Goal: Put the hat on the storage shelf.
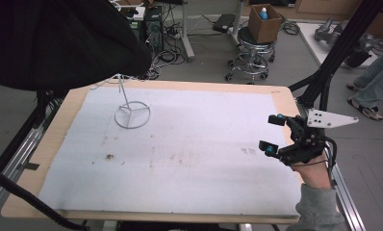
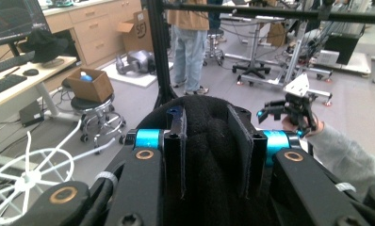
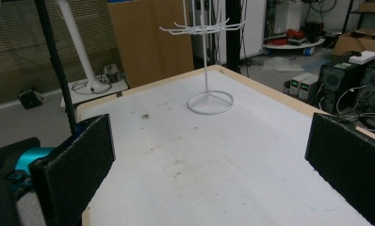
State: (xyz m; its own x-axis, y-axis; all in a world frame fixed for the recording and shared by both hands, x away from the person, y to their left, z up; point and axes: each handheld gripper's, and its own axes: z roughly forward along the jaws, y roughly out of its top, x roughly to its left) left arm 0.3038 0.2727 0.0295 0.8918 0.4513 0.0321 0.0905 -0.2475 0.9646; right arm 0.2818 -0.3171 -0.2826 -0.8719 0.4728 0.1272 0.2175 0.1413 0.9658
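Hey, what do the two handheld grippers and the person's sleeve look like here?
Both grippers are black with turquoise-blue fittings. The left gripper shows copper-coloured pivot rings and flat dark pads. The right gripper carries a grey three-cornered plate with small holes and a thin black cable. The sleeve is grey.

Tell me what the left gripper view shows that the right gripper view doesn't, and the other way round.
Left gripper view: the left gripper shut on a black cloth, the right gripper held up farther off with jaws open, and a cardboard box on a stool.
Right gripper view: the stained white tabletop, with the ring base of the white wire rack standing on it.
Both: the white wire rack, its hooked arms close by in the left gripper view, its post and base in the right.
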